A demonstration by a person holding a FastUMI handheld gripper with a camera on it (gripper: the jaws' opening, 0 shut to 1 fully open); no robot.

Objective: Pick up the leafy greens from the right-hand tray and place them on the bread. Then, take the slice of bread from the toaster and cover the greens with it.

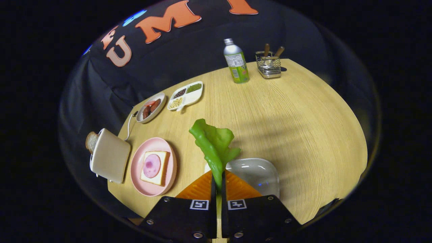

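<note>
Your tongs (218, 184) sit at bottom centre, both fingers (189, 216) pressed nearly together, clamping the leafy greens (214, 145) upright.

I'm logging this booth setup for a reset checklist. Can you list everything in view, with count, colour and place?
leafy greens: one, green, pinched between the fingers, held up above the white tray
white tray: one, glossy white, just ahead of the fingers
pink plate: one, pink, beside the toaster
bread with ham: one slice, pale with a pink round, on the pink plate
toaster: one, beige, at the table edge
bread slice: one, brown-crusted, sticking out of the toaster
grey dish: one, with reddish-brown pieces, beyond the plate
divided dish: one, white, beside the grey dish
bottle: one, silver and green, far side
wire caddy: one, metal, beside the bottle
table: one, light wood
gripper: one, black, jaws shut on the greens
</note>
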